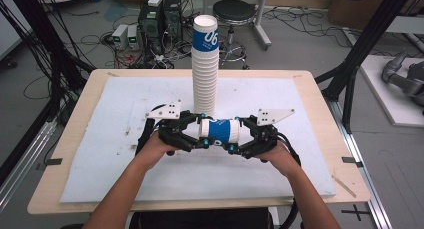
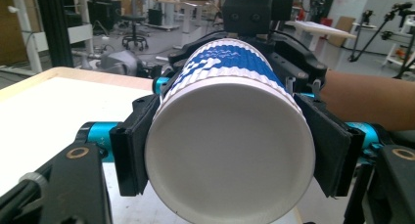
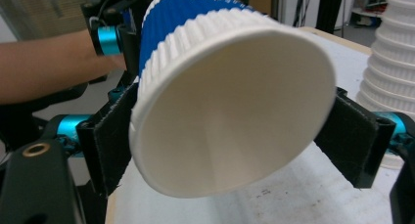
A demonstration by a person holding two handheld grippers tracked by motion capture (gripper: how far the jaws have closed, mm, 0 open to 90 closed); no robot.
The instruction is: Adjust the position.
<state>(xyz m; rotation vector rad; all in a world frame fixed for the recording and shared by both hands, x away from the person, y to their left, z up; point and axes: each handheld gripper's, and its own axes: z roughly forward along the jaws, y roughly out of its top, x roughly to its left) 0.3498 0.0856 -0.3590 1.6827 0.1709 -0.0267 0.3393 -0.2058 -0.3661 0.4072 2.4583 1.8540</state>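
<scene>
I have both grippers clamped on one ribbed paper cup [image 1: 219,131], held sideways just above the white mat [image 1: 125,139]: the left gripper [image 1: 200,134] pinches its base end, the right gripper [image 1: 239,136] its mouth end. Right behind stands the tall cup stack [image 1: 205,69]. I judge this a handover or a pull-apart; I'd keep one grip light so the thin wall doesn't crush, and stay clear of the stack.

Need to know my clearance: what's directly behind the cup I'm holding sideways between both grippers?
The tall stack of cups stands upright right behind the held cup, on the white mat. The stack's foot is partly covered by the cup and grippers, so any gap can't be judged.
</scene>
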